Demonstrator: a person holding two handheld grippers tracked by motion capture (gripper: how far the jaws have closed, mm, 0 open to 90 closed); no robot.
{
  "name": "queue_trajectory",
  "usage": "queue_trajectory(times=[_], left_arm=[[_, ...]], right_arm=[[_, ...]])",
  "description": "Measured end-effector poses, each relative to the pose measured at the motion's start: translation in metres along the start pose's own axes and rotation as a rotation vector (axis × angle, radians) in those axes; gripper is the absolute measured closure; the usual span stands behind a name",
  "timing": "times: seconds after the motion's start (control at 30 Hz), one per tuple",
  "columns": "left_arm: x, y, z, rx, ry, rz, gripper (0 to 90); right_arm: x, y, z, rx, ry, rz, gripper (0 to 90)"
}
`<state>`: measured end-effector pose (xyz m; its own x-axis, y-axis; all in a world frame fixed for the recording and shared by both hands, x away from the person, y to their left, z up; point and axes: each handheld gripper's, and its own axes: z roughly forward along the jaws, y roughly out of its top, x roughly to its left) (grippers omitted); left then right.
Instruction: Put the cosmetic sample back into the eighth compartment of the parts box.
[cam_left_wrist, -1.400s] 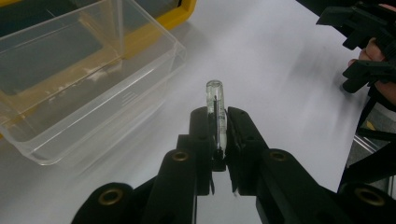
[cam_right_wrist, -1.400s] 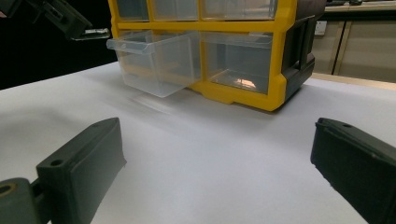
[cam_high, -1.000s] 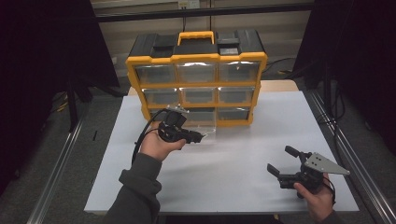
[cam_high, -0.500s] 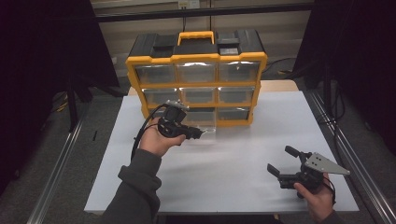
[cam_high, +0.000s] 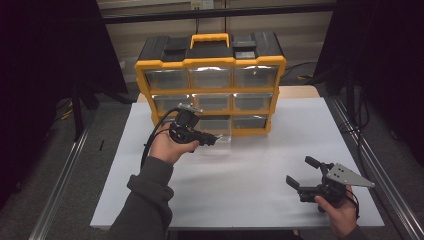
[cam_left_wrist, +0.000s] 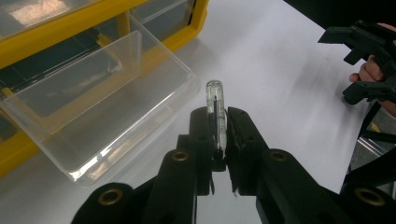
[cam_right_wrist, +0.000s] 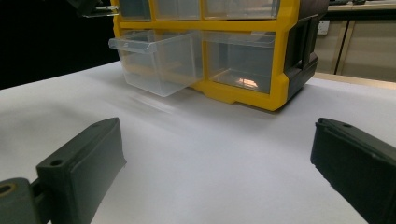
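The left gripper (cam_left_wrist: 218, 140), clamped on a small clear tube (cam_left_wrist: 215, 108), has moved up beside the open clear drawer (cam_left_wrist: 100, 100), probably to drop it in, while the right gripper (cam_high: 309, 175) waits wide open.

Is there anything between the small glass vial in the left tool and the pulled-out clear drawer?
Nothing visible. The left tool is shut on the vial, which sits beside the open clear drawer. The drawer's top is uncovered and it looks empty. The right tool stays far off, open.
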<state>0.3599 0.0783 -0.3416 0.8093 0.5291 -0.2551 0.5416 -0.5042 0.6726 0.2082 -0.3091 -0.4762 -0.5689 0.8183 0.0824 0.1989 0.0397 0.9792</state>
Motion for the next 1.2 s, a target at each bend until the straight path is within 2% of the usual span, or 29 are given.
queue_trajectory(times=[0.03,0.13,0.17,0.53,0.6,0.87,0.97,1.2], left_arm=[[0.001,0.0,0.0,-0.001,-0.009,-0.005,81.2],[0.001,0.002,-0.001,-0.004,0.005,-0.006,81.2],[0.002,0.002,-0.001,-0.008,-0.009,-0.001,81.2],[0.004,0.007,-0.002,0.0,0.019,0.0,81.2],[0.005,0.007,-0.001,-0.005,0.005,-0.001,81.2],[0.009,0.011,-0.002,0.0,0.024,-0.002,81.2],[0.01,0.011,-0.001,-0.009,0.033,-0.016,81.2],[0.015,0.013,0.0,-0.022,0.023,-0.023,81.2]], right_arm=[[0.0,0.0,0.0,0.001,0.001,0.001,1.7],[0.0,0.0,0.0,0.002,0.003,-0.001,1.7],[0.0,0.0,0.001,-0.002,0.001,-0.001,1.7],[0.0,0.0,0.0,0.0,0.0,0.004,1.7],[0.0,0.0,0.0,0.001,0.001,0.001,1.7],[0.0,0.0,0.0,0.0,0.002,0.0,1.7],[0.0,0.0,0.0,-0.001,0.001,-0.002,1.7],[0.0,0.0,0.0,-0.003,0.001,0.0,1.8]])
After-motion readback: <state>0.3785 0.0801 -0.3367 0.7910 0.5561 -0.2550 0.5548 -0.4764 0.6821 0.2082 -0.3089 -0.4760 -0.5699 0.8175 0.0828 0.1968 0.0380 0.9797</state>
